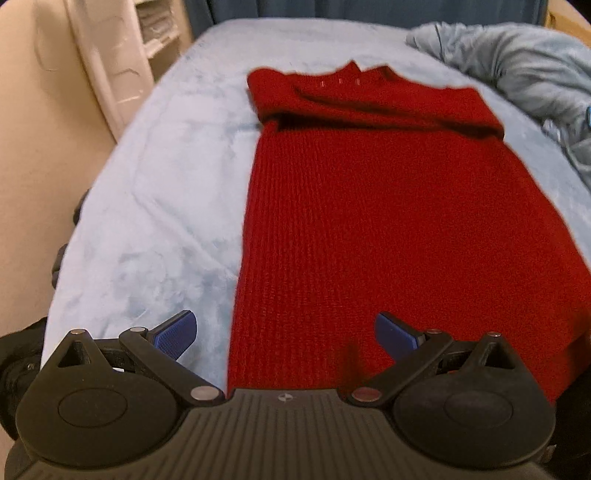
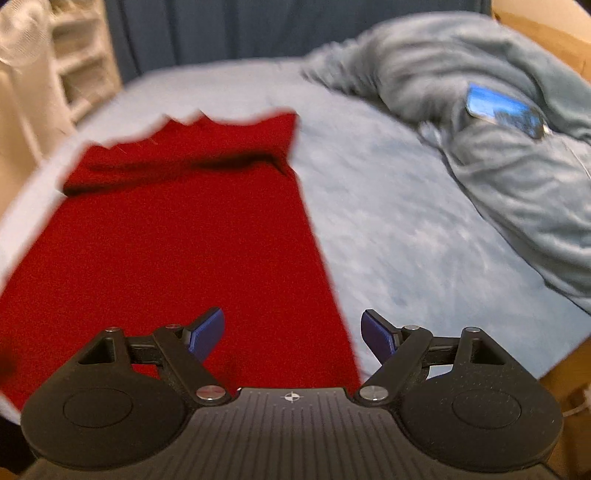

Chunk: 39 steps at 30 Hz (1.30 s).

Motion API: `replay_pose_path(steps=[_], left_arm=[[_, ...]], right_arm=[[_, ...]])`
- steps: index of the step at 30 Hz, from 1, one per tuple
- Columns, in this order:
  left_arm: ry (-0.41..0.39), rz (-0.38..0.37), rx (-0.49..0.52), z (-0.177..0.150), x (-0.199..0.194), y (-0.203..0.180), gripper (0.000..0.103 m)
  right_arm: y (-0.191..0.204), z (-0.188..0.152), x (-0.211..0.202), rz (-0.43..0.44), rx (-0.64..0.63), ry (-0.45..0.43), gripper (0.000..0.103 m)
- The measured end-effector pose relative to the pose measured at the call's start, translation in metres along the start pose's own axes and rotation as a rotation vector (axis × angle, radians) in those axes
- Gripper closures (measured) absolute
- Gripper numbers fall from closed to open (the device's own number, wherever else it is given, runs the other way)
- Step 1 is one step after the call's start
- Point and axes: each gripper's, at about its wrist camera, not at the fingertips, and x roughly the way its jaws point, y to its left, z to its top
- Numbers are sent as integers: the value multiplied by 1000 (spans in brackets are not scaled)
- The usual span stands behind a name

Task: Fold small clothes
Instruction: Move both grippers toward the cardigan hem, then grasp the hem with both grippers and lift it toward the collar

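The red knitted garment (image 1: 369, 206) lay flat on the pale blue bed (image 1: 155, 206), its top part folded across itself at the far end. My left gripper (image 1: 286, 334) and right gripper (image 2: 291, 330) hung over its near edge — fingers spread wide, gripping nothing. A rumpled grey-blue blanket (image 2: 498, 147) lay to the right.

**Deep red knit on pale blue bedding**

The sweater (image 1: 369, 206) is a solid dark red, ribbed in fine vertical lines, with a few small pale marks near its collar. The bed (image 1: 155, 206) under it wears a light blue cover, faintly mottled. A rumpled blanket (image 2: 498, 158) is a greyer, dustier blue, and a shiny bright blue object (image 2: 506, 110) lies on it. Both pairs of tongs, left (image 1: 286, 338) and right (image 2: 291, 332), are matte black with royal blue pads (image 2: 208, 328). The curtain (image 2: 240, 29) behind is dark navy; shelving (image 1: 155, 26) is cream
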Motion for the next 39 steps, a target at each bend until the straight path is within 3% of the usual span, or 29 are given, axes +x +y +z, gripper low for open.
replay_pose_path(steps=[4, 8, 11, 14, 17, 19, 20, 21, 22, 23, 25, 32, 39], left_arm=[[64, -11, 3, 6, 30, 6, 0], [131, -73, -25, 11, 52, 15, 0], [144, -107, -31, 9, 61, 21, 0], [155, -132, -30, 7, 57, 25, 0], [184, -178, 4, 0, 49, 23, 0], [194, -187, 33, -6, 43, 18, 2], [193, -175, 33, -7, 38, 15, 14], [186, -156, 30, -7, 33, 14, 25], [179, -157, 23, -5, 26, 15, 58], [173, -194, -13, -1, 20, 19, 83], [151, -242, -92, 6, 6, 27, 83], [31, -233, -120, 12, -46, 29, 85], [3, -240, -125, -17, -85, 34, 87]], right_arm=[[-29, 7, 40, -19, 82, 78, 21], [-46, 18, 73, -17, 113, 112, 20], [-57, 19, 99, 37, 154, 194, 19], [-57, 6, 114, 143, 181, 303, 17], [-46, -1, 104, 256, 104, 322, 27], [-41, -6, 98, 288, 81, 341, 56], [-41, -8, 96, 306, 86, 352, 80], [-42, -9, 95, 328, 109, 363, 82], [-43, -8, 93, 339, 135, 364, 83], [-42, -7, 90, 341, 142, 356, 84], [-39, 0, 77, 348, 155, 322, 84], [-50, 33, 14, 367, 182, 165, 86], [-60, 9, -31, 393, 218, 126, 86]])
